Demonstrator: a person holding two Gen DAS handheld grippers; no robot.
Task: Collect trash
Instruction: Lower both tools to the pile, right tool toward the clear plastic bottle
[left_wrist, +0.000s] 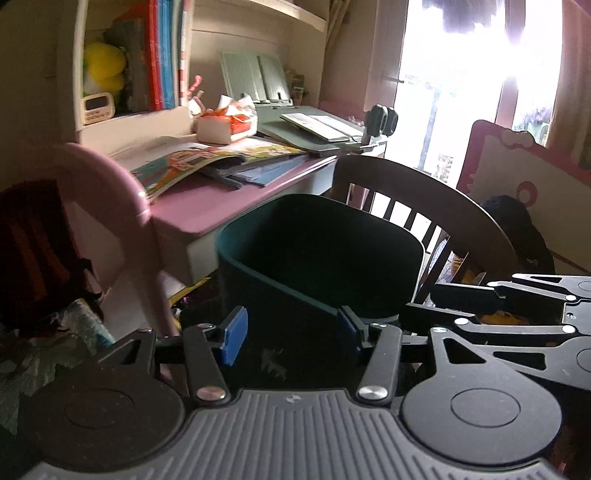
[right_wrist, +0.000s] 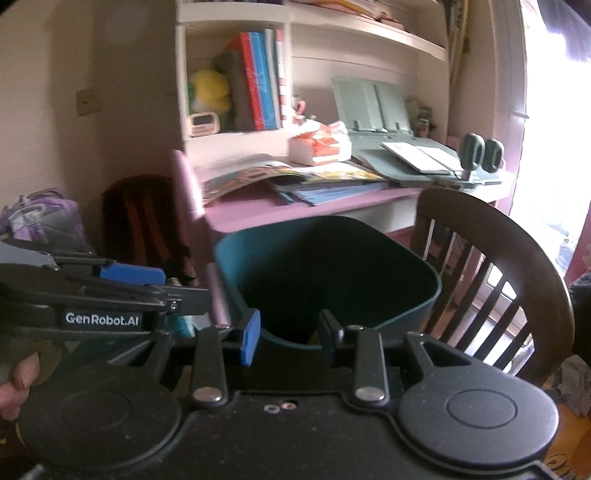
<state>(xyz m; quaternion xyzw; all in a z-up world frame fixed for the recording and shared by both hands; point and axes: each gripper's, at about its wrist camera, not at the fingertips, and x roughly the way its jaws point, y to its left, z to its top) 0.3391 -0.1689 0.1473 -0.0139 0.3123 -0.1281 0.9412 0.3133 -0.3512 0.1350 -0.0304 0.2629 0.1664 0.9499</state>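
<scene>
A dark teal trash bin (left_wrist: 295, 295) stands just ahead of both grippers, its inside too dark to see into. My left gripper (left_wrist: 291, 332) is open in front of the bin's outer wall, nothing between its blue pads (left_wrist: 234, 334). My right gripper (right_wrist: 288, 338) is also open, at the bin's near rim (right_wrist: 240, 273), which shows through the gap. Each gripper appears in the other's view: the right one (left_wrist: 421, 301) at the bin's right side, the left one (right_wrist: 184, 286) at its left side. A hand (right_wrist: 18, 380) holds the left one.
A pink desk (left_wrist: 207, 199) with open books and a tissue pack (left_wrist: 225, 125) stands behind the bin. A dark wooden chair (right_wrist: 517, 236) is close on the right, a pink chair back (left_wrist: 110, 177) on the left. A purple backpack (right_wrist: 40, 218) lies at far left. Something pale and crumpled (right_wrist: 576, 384) lies at lower right.
</scene>
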